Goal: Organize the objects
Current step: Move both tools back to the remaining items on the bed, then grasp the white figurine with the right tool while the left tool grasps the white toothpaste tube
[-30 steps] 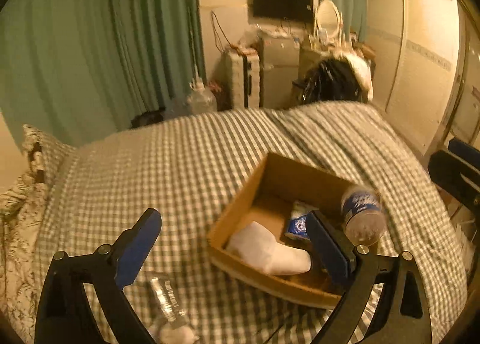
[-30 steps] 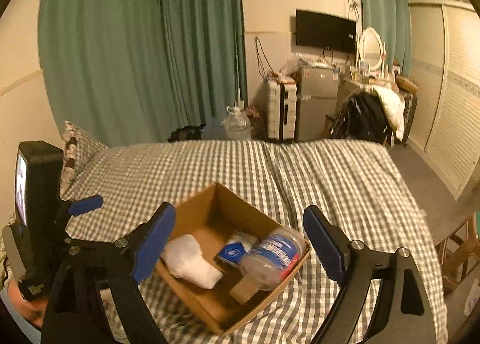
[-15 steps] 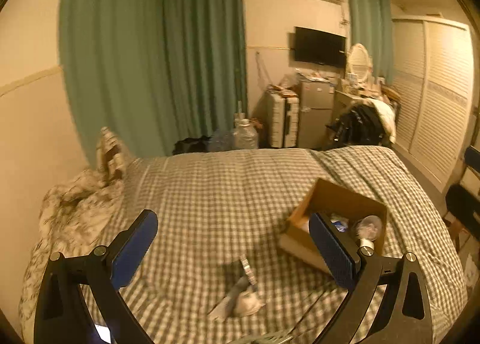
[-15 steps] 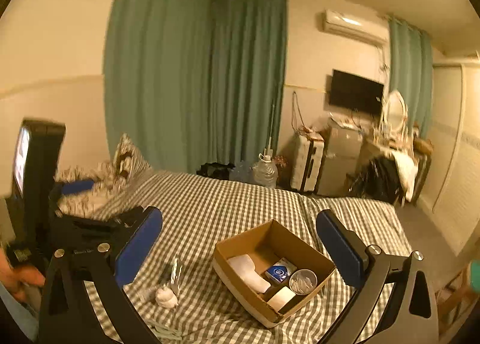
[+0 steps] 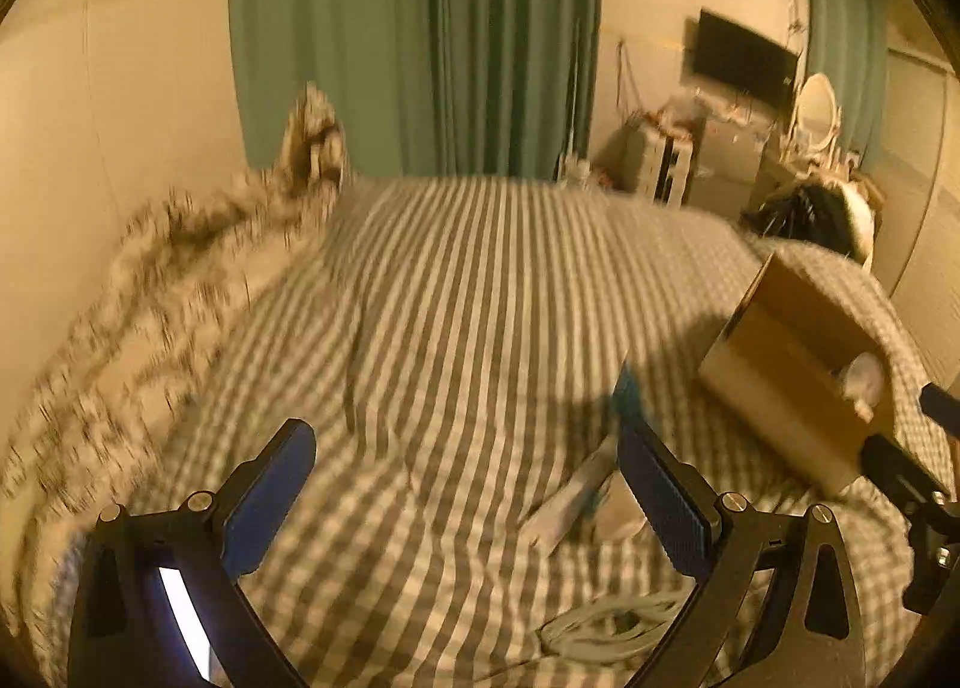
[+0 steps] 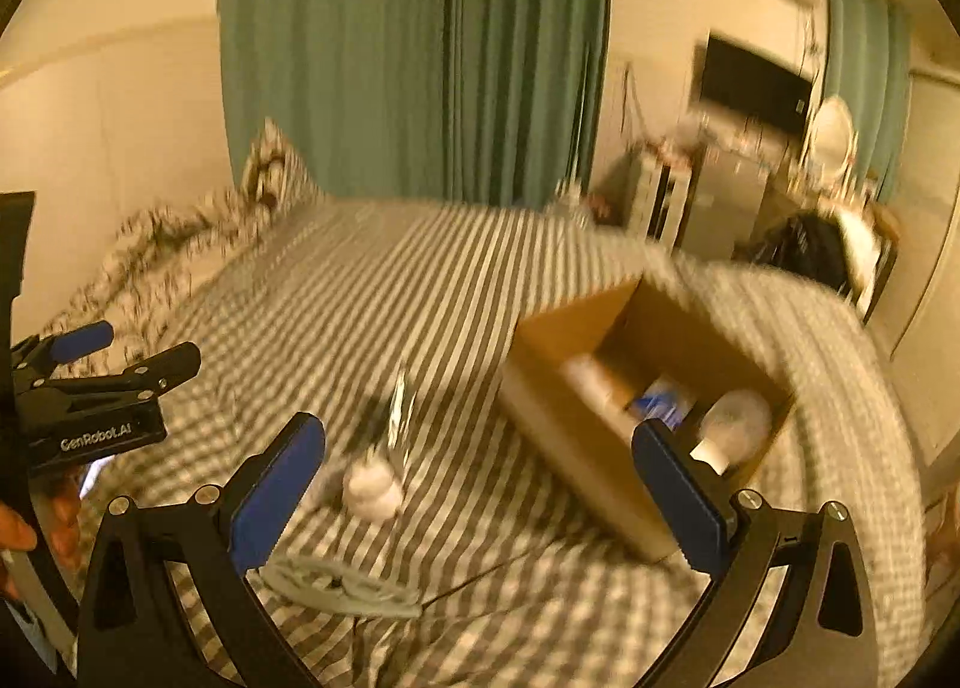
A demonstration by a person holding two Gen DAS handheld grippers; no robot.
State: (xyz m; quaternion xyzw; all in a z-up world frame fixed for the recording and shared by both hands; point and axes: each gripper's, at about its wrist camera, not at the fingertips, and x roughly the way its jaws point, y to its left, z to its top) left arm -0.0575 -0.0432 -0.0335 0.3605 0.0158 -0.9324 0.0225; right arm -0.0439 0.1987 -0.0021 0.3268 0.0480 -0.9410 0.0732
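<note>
Both grippers empty over the bed, loose item waiting

Left gripper [image 5: 462, 484] and right gripper [image 6: 480, 478] gape wide; the clear wrapped item [image 6: 384, 460] lies left of the cardboard box [image 6: 636, 388]. Best to straddle its white end squarely, then pinch gently.

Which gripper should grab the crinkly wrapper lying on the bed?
Probably the right gripper: the wrapper lies between its open fingers. In the left gripper's view it sits off by one finger.
</note>
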